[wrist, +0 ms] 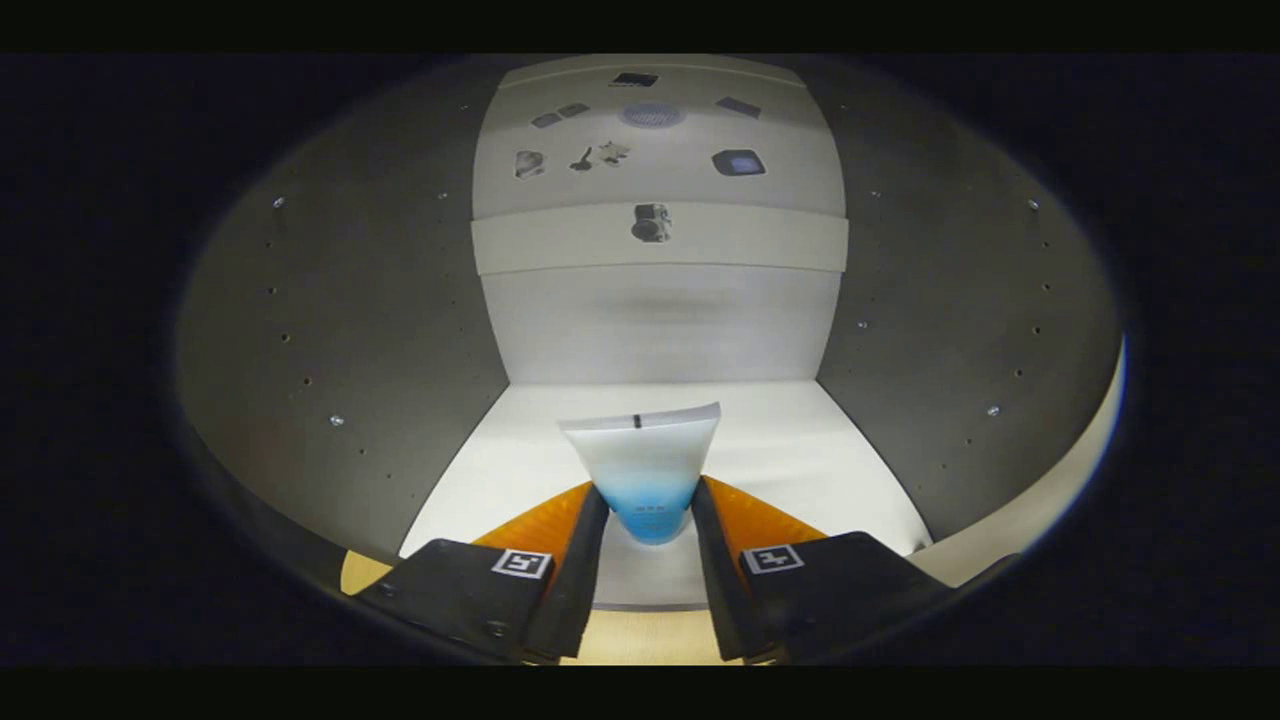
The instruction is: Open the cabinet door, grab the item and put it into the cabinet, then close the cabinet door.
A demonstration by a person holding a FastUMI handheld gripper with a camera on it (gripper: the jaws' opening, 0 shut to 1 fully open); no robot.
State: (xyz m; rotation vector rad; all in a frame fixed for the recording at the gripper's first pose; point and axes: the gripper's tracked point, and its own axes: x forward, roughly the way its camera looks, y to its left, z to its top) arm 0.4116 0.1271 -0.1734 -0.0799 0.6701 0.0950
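I am looking into the open cabinet point(350, 330), which has grey side walls, a white floor and a white back panel. A soft tube point(642, 450), white at its flat crimped end and blue at the other end, stands between my fingers with the flat end pointing away from me. My gripper point(650, 497) is shut on the tube's blue end, one finger pressing on each side. The tube sits over the front part of the cabinet floor point(790, 450); I cannot tell whether it rests on the floor.
Both side walls carry rows of small peg holes and a few screws. A white cross strip point(760, 238) spans the back panel higher up, with small dark stickers on and above it. A pale wooden front edge point(640, 640) lies below my fingers.
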